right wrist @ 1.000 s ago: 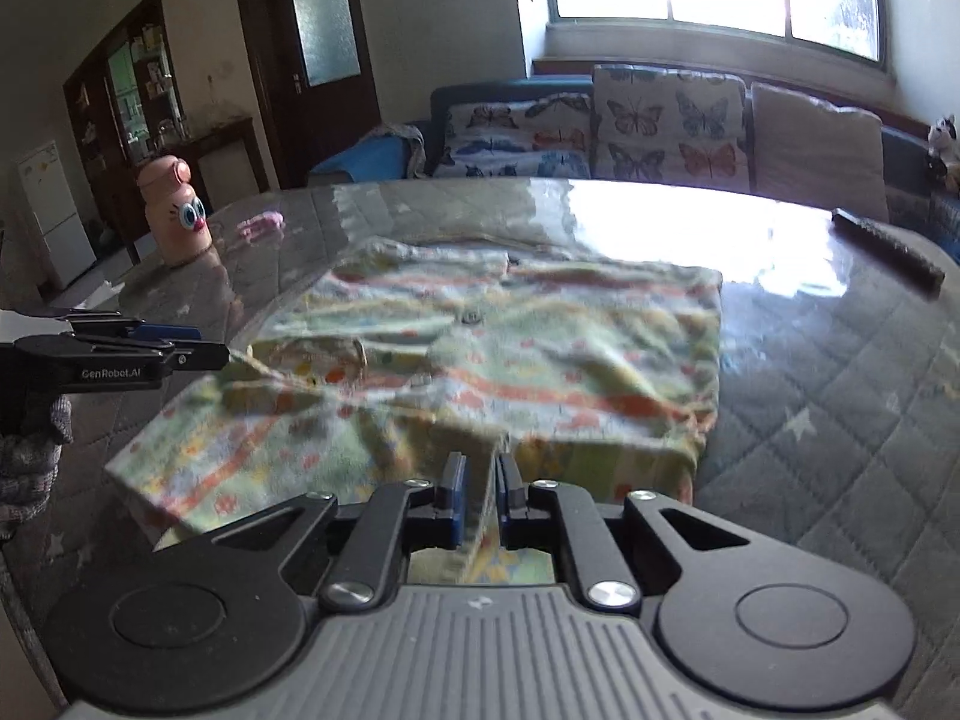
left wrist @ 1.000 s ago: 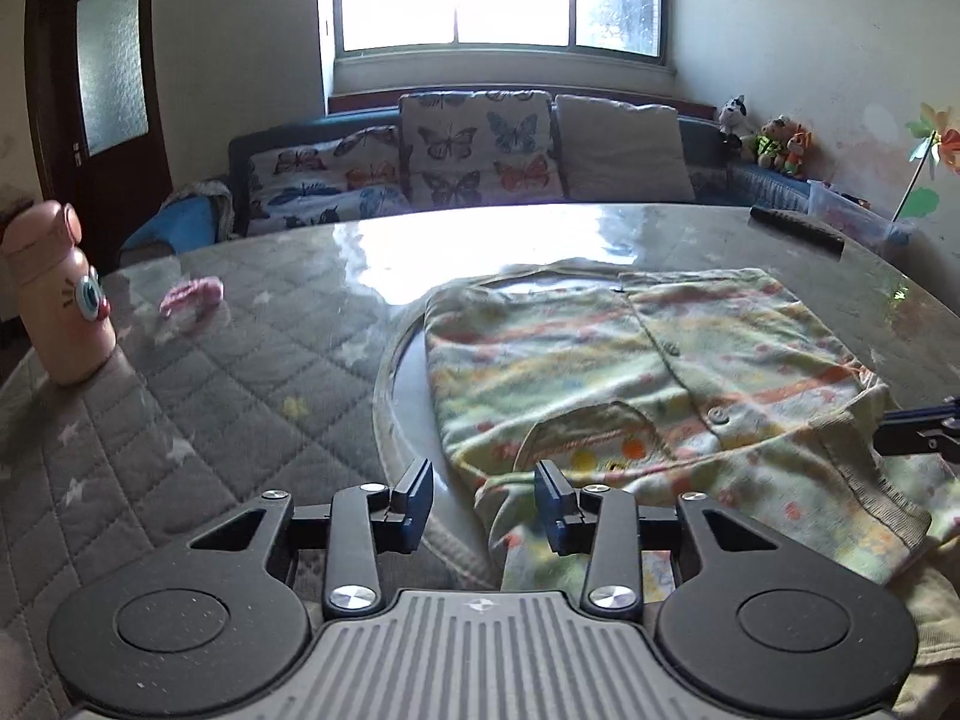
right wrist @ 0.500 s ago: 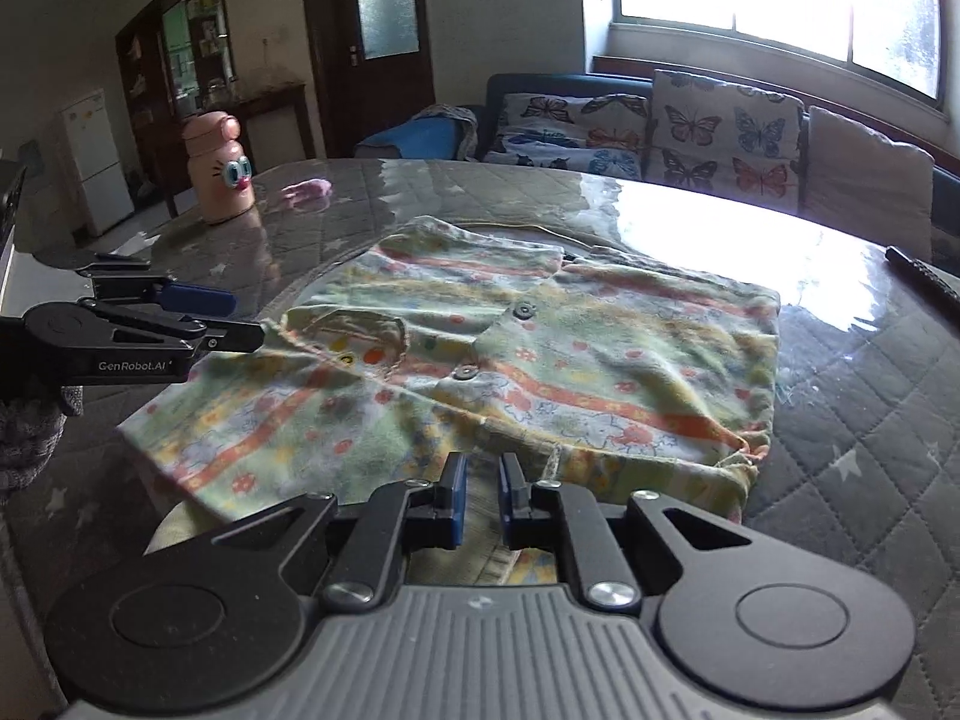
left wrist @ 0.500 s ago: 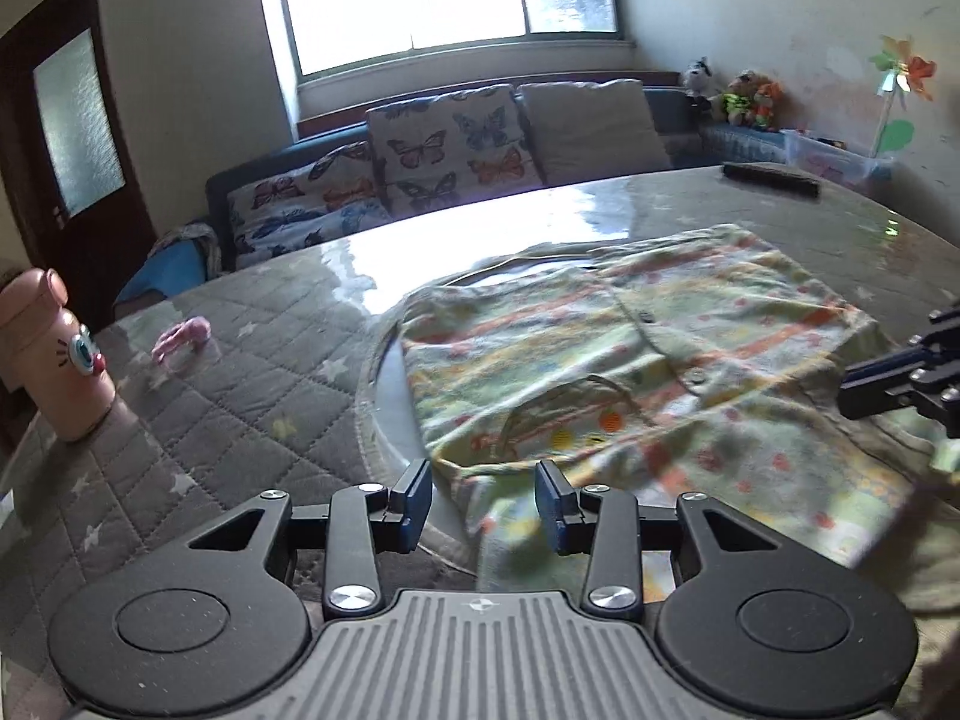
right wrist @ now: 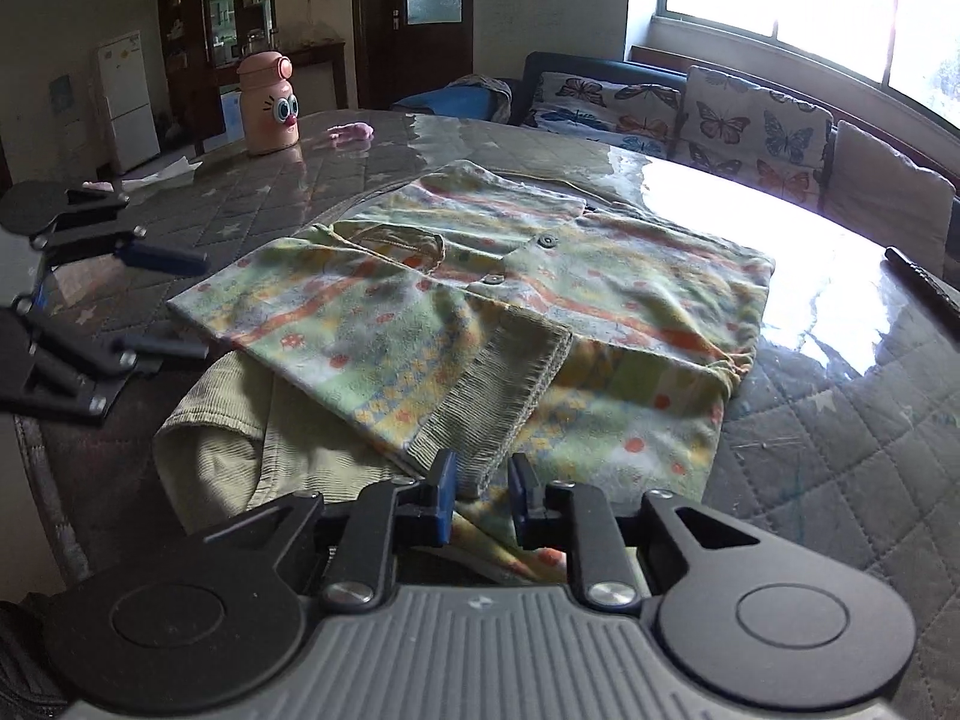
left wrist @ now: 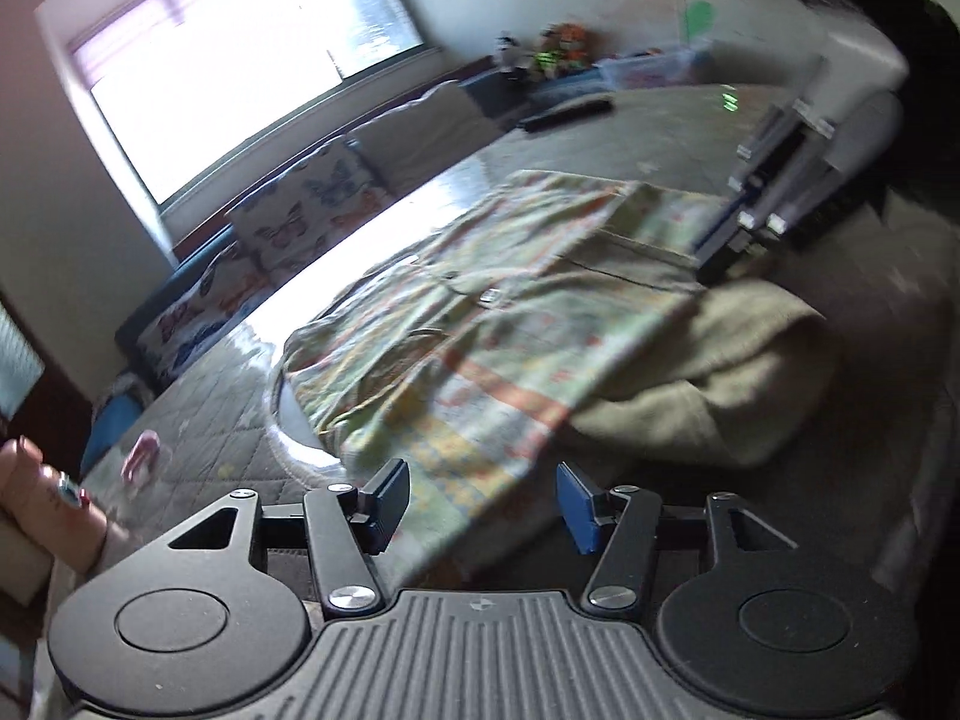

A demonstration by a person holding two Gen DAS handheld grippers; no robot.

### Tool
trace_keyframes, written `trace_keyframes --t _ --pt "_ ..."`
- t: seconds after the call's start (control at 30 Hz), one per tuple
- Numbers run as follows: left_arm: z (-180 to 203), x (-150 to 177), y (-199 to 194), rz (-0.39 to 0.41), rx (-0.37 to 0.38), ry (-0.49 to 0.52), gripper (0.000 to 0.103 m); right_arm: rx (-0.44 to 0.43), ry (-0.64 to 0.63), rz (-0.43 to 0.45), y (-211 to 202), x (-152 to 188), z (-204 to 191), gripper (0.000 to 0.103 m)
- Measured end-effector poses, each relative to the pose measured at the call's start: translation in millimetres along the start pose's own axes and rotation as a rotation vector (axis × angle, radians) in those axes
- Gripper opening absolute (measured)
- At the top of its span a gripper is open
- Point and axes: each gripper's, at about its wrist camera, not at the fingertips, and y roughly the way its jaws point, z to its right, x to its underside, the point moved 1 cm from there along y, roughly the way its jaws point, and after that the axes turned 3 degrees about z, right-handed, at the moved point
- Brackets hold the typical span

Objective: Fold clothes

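Left gripper [left wrist: 483, 501] in matte black plastic, ribbed grey housing, silver screw heads, blue-padded fingers [left wrist: 577, 504], right gripper [right wrist: 478, 495] of matching build, round black discs either side

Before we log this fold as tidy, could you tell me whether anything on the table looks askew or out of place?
Yes: the patterned shirt does not lie flat. Its near left part rests on a bunched olive garment, and one ribbed cuff lies folded across its front. Otherwise nothing looks spilled or damaged.
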Motion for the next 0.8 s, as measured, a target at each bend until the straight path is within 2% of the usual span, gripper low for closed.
trace_keyframes --t 0.13,0.27,0.33,0.4,0.47,0.5,0.57,0.67,0.73,0.8 --pt "20 2 -4 0.030 0.025 0.108 0.062 -0.003 0.006 0.019 -8 -1 1 0.018" --pt "32 -6 0 0.081 0.045 0.132 0.063 0.004 0.003 0.021 -15 1 3 0.020" --pt "37 -11 2 0.109 0.063 0.135 0.063 0.007 -0.003 0.018 -19 4 4 0.023" --pt "42 -16 3 0.140 0.080 0.150 0.063 0.009 -0.014 0.014 -23 7 4 0.033" --pt "45 -19 5 0.172 0.093 0.164 0.062 0.011 -0.028 0.010 -27 10 3 0.033" --pt "45 -21 7 0.179 0.100 0.159 0.059 0.010 -0.035 0.008 -29 12 2 0.033" --pt "41 -26 12 0.178 0.127 0.124 0.036 0.003 -0.048 0.004 -32 15 1 0.036" --pt "31 -36 19 0.176 0.140 0.053 0.023 -0.011 -0.085 0.001 -36 19 -4 0.037" --pt "21 -43 22 0.176 0.139 -0.005 0.018 -0.021 -0.122 0.006 -38 21 -9 0.039" --pt "8 -50 26 0.173 0.151 -0.074 0.015 -0.028 -0.153 0.024 -38 21 -14 0.048"
